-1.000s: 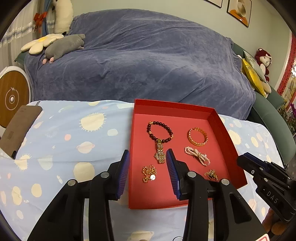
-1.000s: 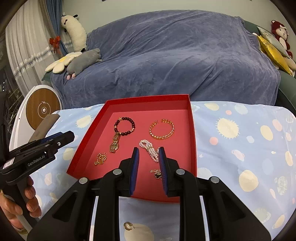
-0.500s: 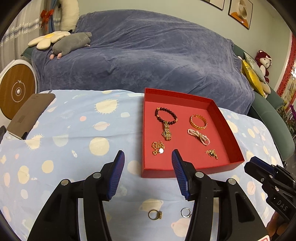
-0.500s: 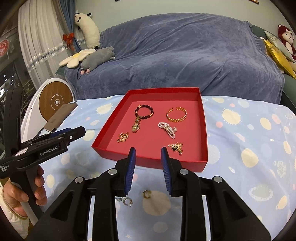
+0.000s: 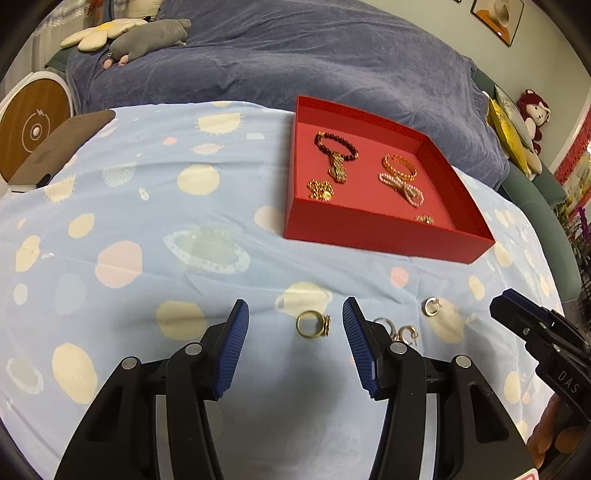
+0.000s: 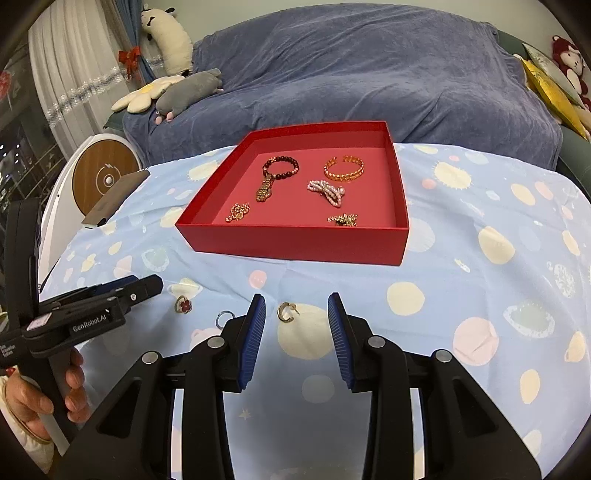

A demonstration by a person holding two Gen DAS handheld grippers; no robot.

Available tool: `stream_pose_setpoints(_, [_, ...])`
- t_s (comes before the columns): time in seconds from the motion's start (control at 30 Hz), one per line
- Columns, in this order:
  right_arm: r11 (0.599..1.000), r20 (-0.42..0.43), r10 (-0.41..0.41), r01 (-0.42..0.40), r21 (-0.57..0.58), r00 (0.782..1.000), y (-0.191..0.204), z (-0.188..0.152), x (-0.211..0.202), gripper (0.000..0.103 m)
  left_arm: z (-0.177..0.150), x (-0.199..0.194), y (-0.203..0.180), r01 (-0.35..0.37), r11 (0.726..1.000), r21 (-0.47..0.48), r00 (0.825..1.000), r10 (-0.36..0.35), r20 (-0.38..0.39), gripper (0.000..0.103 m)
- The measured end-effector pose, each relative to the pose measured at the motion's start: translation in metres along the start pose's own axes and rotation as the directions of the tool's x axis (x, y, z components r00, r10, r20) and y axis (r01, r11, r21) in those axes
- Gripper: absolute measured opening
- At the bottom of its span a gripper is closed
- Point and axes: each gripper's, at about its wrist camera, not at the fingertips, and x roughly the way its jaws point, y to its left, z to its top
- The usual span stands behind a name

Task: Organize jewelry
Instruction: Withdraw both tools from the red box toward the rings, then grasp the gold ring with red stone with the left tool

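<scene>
A red tray on the dotted blue cloth holds a dark bead bracelet, a gold bangle, a pearl strand, a gold chain and a small gold piece. On the cloth in front lie a gold ring, silver hoop earrings and a gold hoop earring. My left gripper is open around the gold ring. My right gripper is open around the gold hoop earring.
A blue-covered sofa with plush toys stands behind the table. A brown flat object lies at the table's far left edge, by a round white and wood device. A silver ring lies by my right gripper's left finger.
Both grippers have pulled back from over the tray to the front of the cloth and opened wider. The loose rings and earrings now lie between or beside their fingers.
</scene>
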Motion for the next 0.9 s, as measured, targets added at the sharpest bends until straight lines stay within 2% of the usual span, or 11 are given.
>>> stream_pose_setpoints(0.13, [1.0,-0.038,-0.008,0.007,-0.024,0.999,0.002,-0.008,0.013,0.034,-0.006,0.007,-0.007,-0.027,0.998,0.058,1.0,0.027,0.0,0.051])
stream_pose_setpoints(0.53, [1.0,-0.073,0.004,-0.006,-0.031,0.997,0.0,-0.014,0.025,0.034,-0.011,0.026,-0.02,-0.02,0.993,0.118,1.0,0.022,-0.017,0.05])
stream_pose_setpoints(0.63, [0.999,-0.08,0.007,-0.01,-0.033,0.997,0.0,-0.016,0.025,0.034,-0.013,0.028,-0.024,-0.019,0.991,0.129,1.0,0.021,-0.015,0.043])
stream_pose_setpoints(0.8, [0.999,-0.086,0.015,-0.019,-0.046,0.996,0.006,-0.018,0.027,0.034,-0.013,0.03,-0.024,-0.012,0.99,0.14,1.0,0.013,-0.01,0.019])
stream_pose_setpoints(0.9, [0.998,-0.09,0.022,-0.028,-0.06,0.996,0.011,-0.019,0.028,0.034,-0.012,0.029,-0.025,-0.002,0.99,0.143,1.0,0.003,-0.009,0.018])
